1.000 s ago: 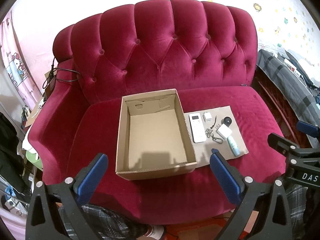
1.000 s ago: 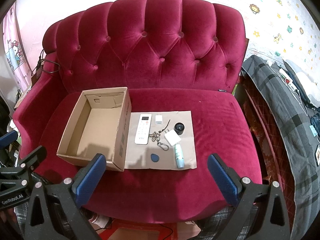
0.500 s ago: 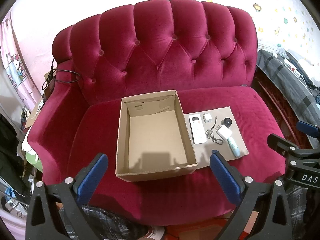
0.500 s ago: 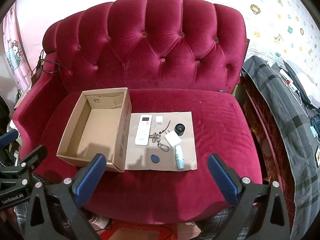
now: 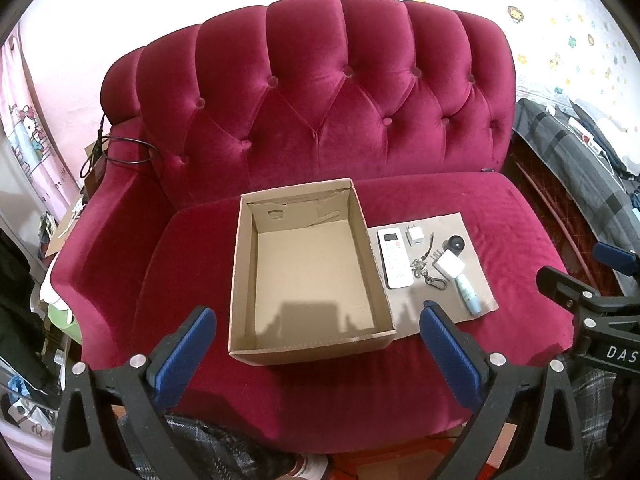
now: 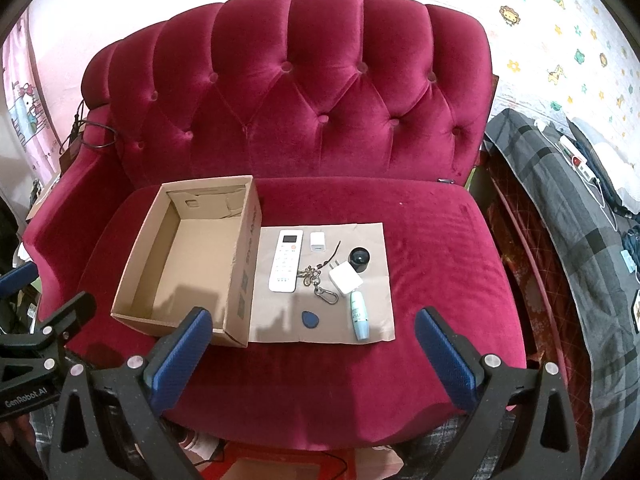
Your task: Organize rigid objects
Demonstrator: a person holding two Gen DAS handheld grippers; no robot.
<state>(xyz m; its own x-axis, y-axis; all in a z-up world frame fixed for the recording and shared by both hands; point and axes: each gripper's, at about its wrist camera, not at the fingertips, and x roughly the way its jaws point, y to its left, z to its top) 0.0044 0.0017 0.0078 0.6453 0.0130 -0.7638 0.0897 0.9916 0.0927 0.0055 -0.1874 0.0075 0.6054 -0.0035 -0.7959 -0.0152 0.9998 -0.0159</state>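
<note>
An empty cardboard box stands on the red sofa seat. Right of it a brown sheet carries a white remote, a small white plug, a key chain, a white charger cube, a black round cap, a blue tag and a pale blue tube. My left gripper hovers open in front of the box. My right gripper hovers open in front of the sheet. Neither holds anything.
The sofa has a tufted back and a raised left armrest with a black cable on it. A grey plaid blanket with small items lies to the right. Plaid-clad legs and a shoe show below the seat edge.
Both views have shifted only slightly; the box and items sit a little lower in the left wrist view. Nothing was grasped or moved.
</note>
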